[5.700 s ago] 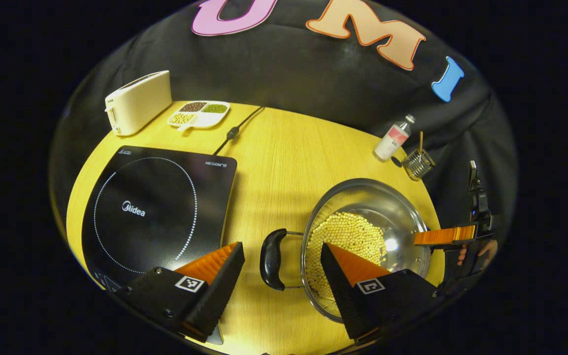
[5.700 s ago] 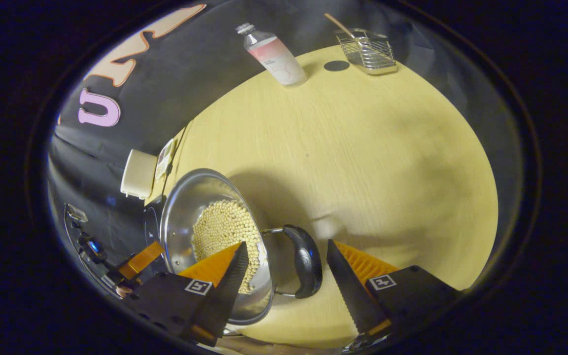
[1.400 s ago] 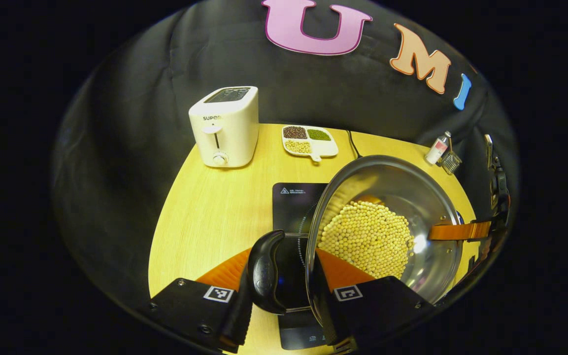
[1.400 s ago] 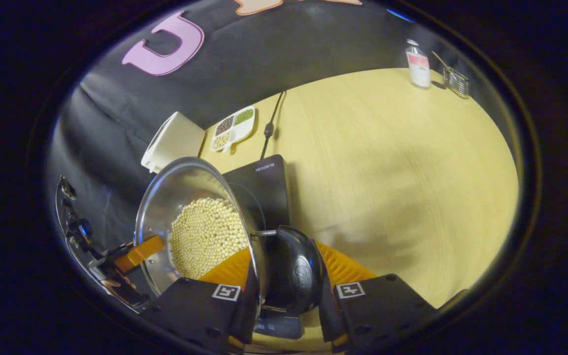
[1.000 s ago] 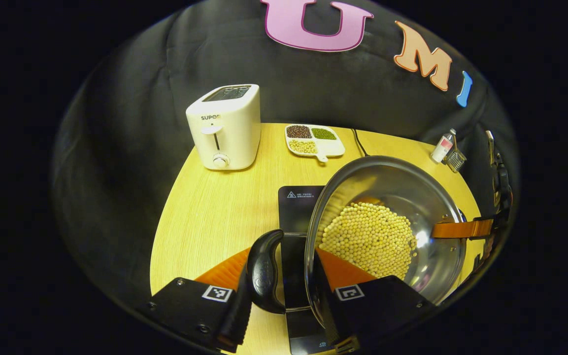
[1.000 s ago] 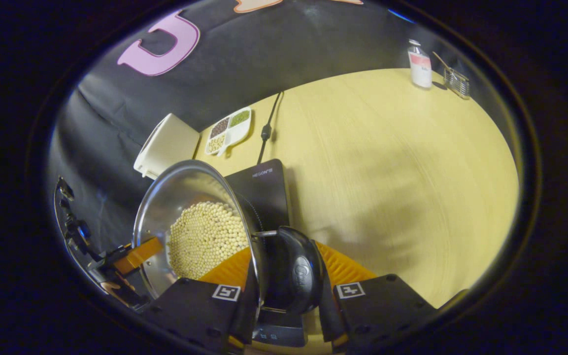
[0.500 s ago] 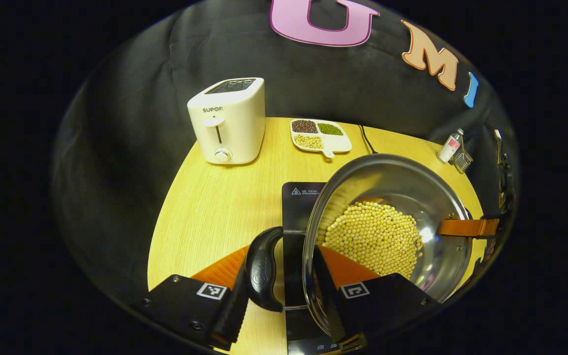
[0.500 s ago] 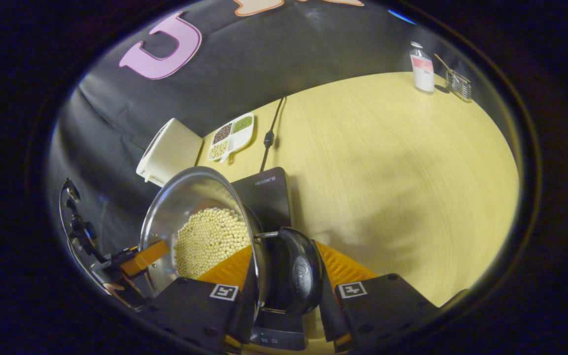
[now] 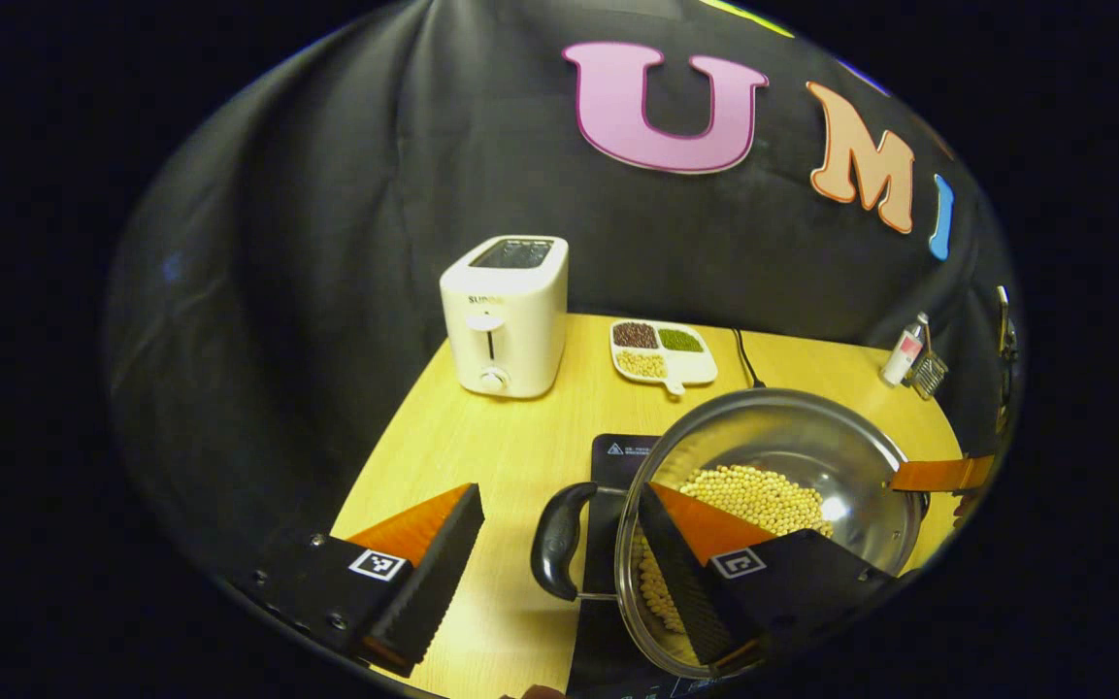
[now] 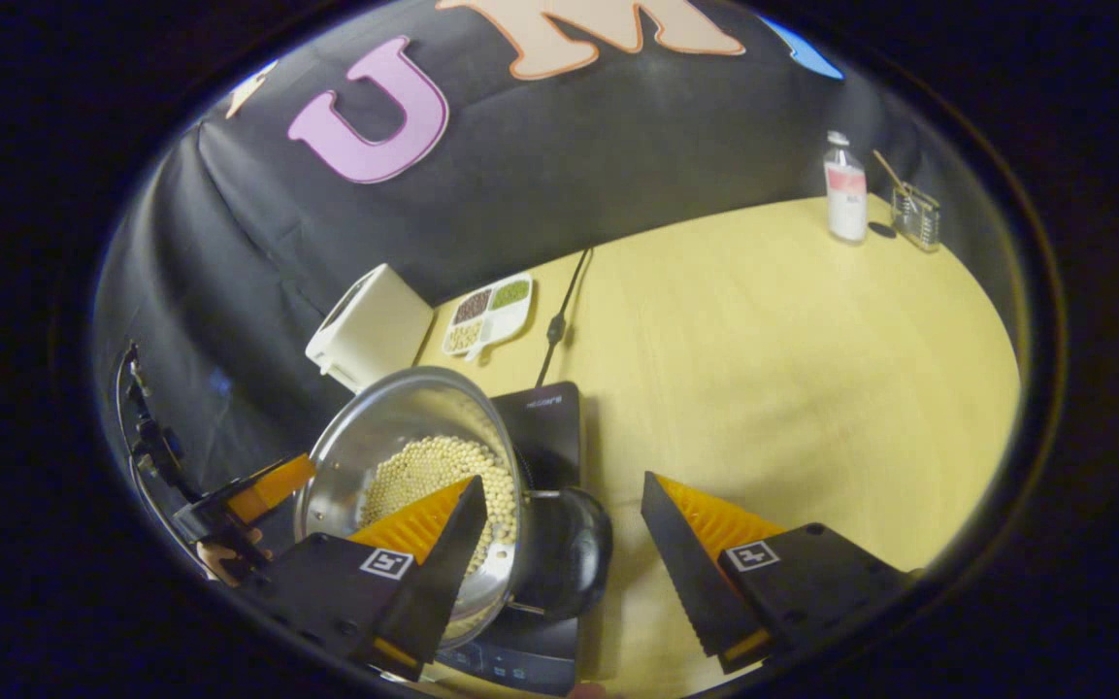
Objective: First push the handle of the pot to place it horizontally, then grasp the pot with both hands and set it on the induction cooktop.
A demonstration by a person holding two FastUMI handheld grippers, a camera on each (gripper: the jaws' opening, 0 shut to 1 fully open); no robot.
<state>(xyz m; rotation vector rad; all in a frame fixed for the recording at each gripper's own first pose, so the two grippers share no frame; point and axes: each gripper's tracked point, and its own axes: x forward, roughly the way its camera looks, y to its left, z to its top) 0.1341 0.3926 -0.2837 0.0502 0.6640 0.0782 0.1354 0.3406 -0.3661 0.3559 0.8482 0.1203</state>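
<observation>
1. The pot (image 9: 792, 456) of beans sat on the induction cooktop (image 10: 544, 417).
2. The left gripper (image 9: 559, 568) was wide open, holding nothing, with a black handle (image 9: 555, 540) between its fingers.
3. The right gripper (image 10: 559, 544) was open too, the other handle (image 10: 574, 553) between its fingers.

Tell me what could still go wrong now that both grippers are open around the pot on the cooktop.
1. The left gripper has one finger inside the pot, over the beans; drawing back sideways could drag the rim.
2. The right gripper straddles the pot handle; backing out crooked could turn the pot on the induction cooktop.
</observation>
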